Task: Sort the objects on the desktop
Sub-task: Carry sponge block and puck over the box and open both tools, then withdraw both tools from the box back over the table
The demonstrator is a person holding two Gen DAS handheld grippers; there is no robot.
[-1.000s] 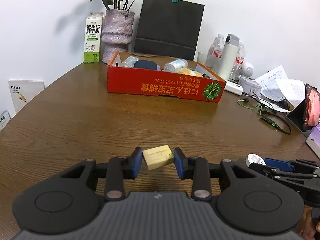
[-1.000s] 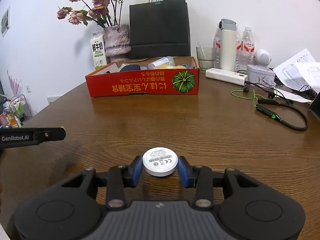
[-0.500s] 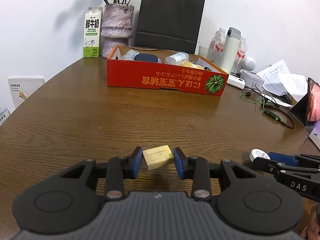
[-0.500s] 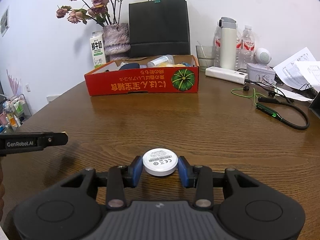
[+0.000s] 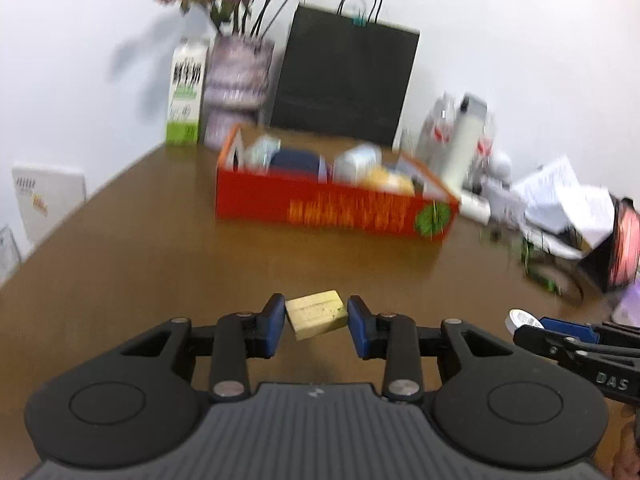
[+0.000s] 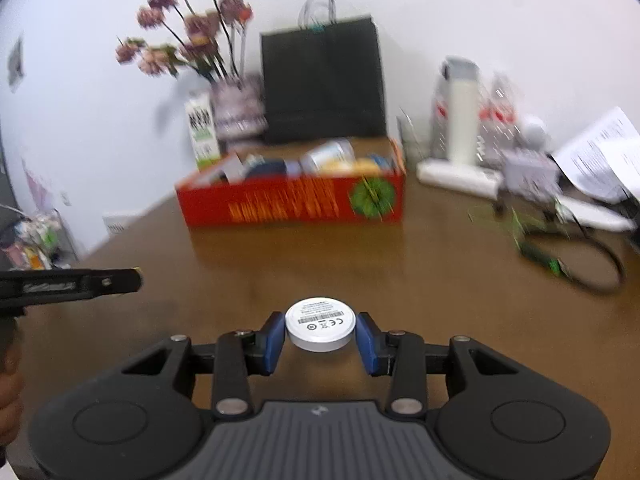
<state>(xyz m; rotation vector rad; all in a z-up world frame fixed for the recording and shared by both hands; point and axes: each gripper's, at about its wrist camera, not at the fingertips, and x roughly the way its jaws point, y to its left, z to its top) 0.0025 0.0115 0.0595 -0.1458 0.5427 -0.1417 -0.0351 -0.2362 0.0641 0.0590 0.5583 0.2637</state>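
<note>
Grippers first: your left gripper (image 5: 316,318) pinches a pale yellow block (image 5: 316,314), its blue pads (image 5: 273,322) pressed against both short sides, with the block tilted a little and held above the wooden table (image 5: 160,256). Your right gripper (image 6: 320,330) clamps a flat white round disc (image 6: 320,323) with a printed label facing up, one blue pad on each side of its rim.

Straight ahead of both grippers, well apart from them, sits the red cardboard box (image 5: 332,210) with orange lettering and a green pumpkin picture on its near wall. It already holds several items, including a dark blue case (image 5: 296,162) and a yellowish object (image 5: 394,182); blur hides the rest.

Behind the box you see a black paper bag (image 5: 344,84), a vase of dried flowers (image 5: 236,92) and a milk carton (image 5: 185,94) to the left of the vase. Off to your right of the box stand a white thermos (image 6: 462,110) among water bottles, with loose papers (image 6: 600,156) and a green cable (image 6: 548,258) beyond.

In the left wrist view your right gripper shows at the right edge, the disc's white rim just visible.
</note>
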